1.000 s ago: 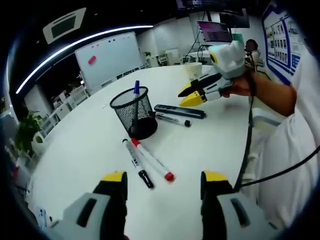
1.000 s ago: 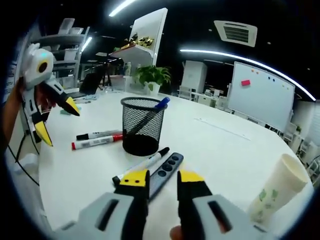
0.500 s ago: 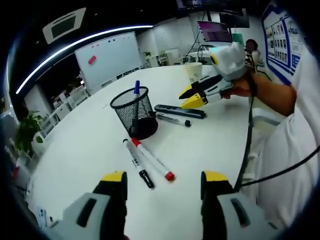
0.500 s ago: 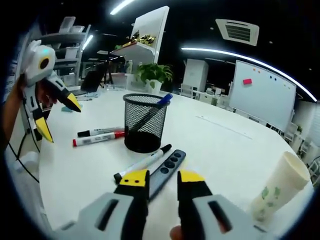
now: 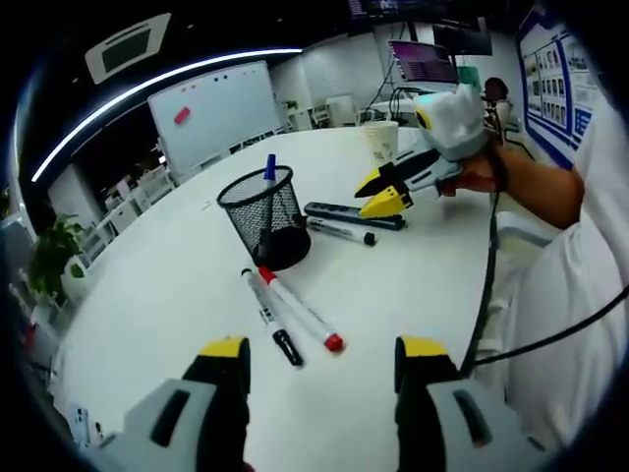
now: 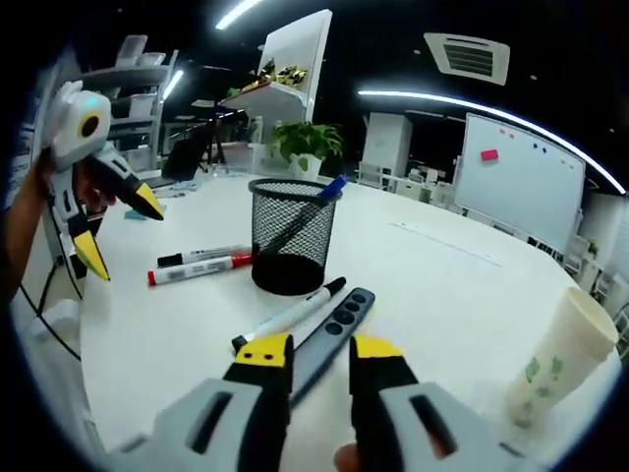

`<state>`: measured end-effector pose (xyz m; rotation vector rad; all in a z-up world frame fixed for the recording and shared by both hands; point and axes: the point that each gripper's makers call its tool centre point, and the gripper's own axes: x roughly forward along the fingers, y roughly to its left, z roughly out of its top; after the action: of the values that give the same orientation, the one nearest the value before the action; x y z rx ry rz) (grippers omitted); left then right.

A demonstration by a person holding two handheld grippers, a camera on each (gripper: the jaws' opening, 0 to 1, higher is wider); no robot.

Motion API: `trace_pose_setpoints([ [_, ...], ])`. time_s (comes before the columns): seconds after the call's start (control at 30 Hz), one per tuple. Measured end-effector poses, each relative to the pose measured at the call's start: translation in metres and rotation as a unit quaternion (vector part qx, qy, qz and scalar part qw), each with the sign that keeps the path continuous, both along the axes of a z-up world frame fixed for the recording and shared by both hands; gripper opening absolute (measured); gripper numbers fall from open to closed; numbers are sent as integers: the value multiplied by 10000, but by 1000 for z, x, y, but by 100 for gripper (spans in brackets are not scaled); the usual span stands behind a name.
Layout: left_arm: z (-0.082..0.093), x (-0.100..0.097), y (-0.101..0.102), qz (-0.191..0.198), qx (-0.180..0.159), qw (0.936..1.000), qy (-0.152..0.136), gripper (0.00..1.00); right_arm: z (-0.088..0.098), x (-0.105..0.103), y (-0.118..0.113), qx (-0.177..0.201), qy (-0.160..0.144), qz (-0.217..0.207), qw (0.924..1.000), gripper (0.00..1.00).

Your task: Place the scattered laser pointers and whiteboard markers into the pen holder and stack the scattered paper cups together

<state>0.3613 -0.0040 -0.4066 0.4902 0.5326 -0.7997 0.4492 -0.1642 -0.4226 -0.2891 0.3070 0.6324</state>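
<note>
Mesh pen holder [image 6: 291, 236] (blue marker [image 6: 327, 188] inside) stands left of the laser pointer [image 6: 330, 329], partly hidden by the right gripper [image 6: 320, 352], empty, jaws parted; paper cup [image 6: 560, 359] print unreadable. Left gripper [image 5: 321, 349] gapes empty.

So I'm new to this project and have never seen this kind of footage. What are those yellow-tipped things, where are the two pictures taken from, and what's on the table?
There is no robot here: a person holds a handheld two-jaw gripper in each hand, and a fisheye camera rides on each one. The left gripper rises from the bottom of the left gripper view, jaws apart and holding nothing. The right gripper does the same in its own view, its jaws a little apart and also holding nothing.

On the white table stands a black mesh pen holder with a blue-capped pen in it. Around it lie a red-capped marker, a black-capped marker, another black-capped marker, a dark laser pointer and a paper cup.
</note>
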Motion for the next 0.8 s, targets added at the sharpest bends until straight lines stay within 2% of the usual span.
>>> trace_pose_setpoints([
  [0.8, 1, 1, -1, 6, -52, 10000, 8, 60, -4, -8, 2, 40, 34, 14, 10000, 23],
])
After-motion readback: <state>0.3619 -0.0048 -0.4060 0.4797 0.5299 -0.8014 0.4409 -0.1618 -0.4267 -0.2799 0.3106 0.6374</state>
